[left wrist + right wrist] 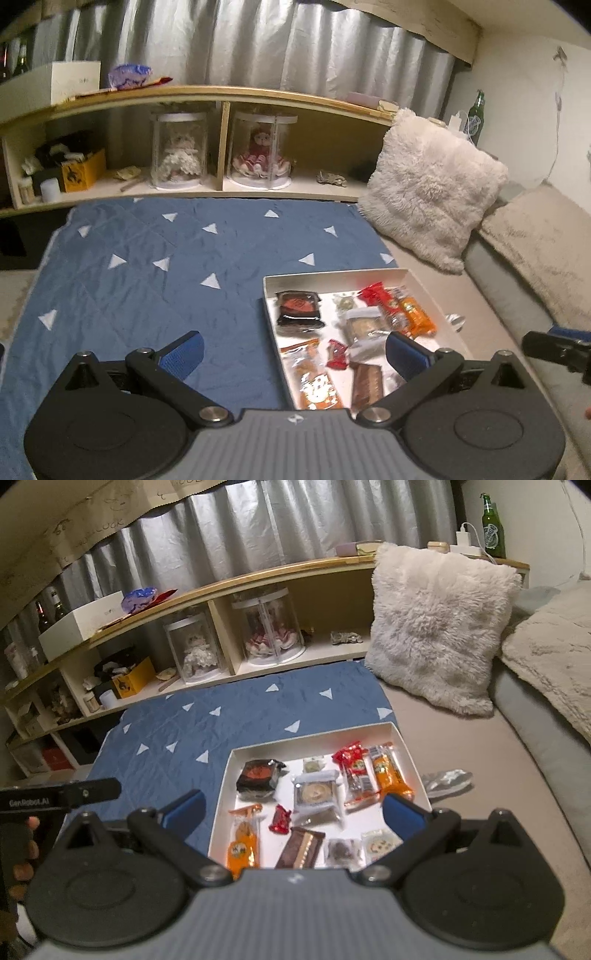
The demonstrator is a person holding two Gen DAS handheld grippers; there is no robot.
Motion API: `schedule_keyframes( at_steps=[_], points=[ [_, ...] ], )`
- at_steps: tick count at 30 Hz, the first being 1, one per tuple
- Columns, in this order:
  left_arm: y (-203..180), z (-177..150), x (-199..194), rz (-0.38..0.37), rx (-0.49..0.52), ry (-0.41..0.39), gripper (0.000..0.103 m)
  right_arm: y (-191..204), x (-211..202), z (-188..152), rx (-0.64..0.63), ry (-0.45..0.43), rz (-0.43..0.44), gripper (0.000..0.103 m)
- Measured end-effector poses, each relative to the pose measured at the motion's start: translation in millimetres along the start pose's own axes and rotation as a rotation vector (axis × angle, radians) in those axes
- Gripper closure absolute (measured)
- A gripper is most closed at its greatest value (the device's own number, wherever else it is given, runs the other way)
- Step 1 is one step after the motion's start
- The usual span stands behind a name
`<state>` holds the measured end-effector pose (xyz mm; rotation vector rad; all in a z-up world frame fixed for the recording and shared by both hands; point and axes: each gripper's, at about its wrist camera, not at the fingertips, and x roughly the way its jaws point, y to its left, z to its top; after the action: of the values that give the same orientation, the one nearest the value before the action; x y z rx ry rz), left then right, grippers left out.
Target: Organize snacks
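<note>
A white tray [332, 275] [314, 734] lies on the blue blanket and holds several wrapped snacks. Among them are a black packet [299, 308] [258, 779], a clear biscuit packet [364, 325] [317, 794], a red packet [352, 764], an orange packet [417, 314] [389, 775], a small red candy [280, 818] and a brown bar [365, 384] [301, 849]. My left gripper [294, 338] hovers open over the tray's near left edge. Open too, my right gripper [292, 797] hangs above the tray's near side. Neither holds anything.
A silver wrapper [447, 781] lies outside the tray on the beige sheet, to its right. A fluffy pillow [439, 624] leans at the back right. Behind the blanket [166, 266] runs a low shelf [221, 92] with dolls in clear cases. A green bottle [493, 528] stands on the shelf top.
</note>
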<state>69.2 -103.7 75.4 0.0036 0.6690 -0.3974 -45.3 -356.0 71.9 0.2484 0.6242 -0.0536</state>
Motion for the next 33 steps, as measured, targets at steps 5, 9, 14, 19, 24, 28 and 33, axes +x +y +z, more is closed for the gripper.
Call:
schedule_keyframes(
  at_steps=[5, 9, 14, 19, 24, 28, 33],
  points=[
    [-4.4, -17.3, -12.6, 0.028, 0.046, -0.025, 0.000, 0.6, -12.8, -18.9, 0.000, -0.002, -0.006, 0.000],
    [-7.3, -30.9, -18.2, 0.047, 0.074, -0.033, 0.000, 0.9, -19.2, -33.9, -0.008, -0.016, -0.028, 0.000],
    [-9.0, -46.6, -20.8, 0.056, 0.086, -0.046, 0.000, 3.2, -22.7, -55.1, -0.033, -0.034, -0.056, 0.000],
    [-7.8, -61.3, -18.5, 0.048, 0.067, -0.057, 0.000, 3.9, -18.0, -73.7, -0.065, -0.068, -0.085, 0.000],
    [-9.2, -74.3, -12.9, 0.075, 0.079, -0.070, 0.000, 3.5, -9.8, -85.9, -0.100, -0.090, -0.103, 0.000],
    [-6.5, -80.0, -9.5, 0.082, 0.065, -0.082, 0.000, 5.0, -3.1, -91.3, -0.139, -0.093, -0.122, 0.000],
    [-5.0, -87.0, -4.6, 0.097, 0.060, -0.082, 0.000, 3.4, 0.7, -94.4, -0.134, -0.103, -0.122, 0.000]
  ],
)
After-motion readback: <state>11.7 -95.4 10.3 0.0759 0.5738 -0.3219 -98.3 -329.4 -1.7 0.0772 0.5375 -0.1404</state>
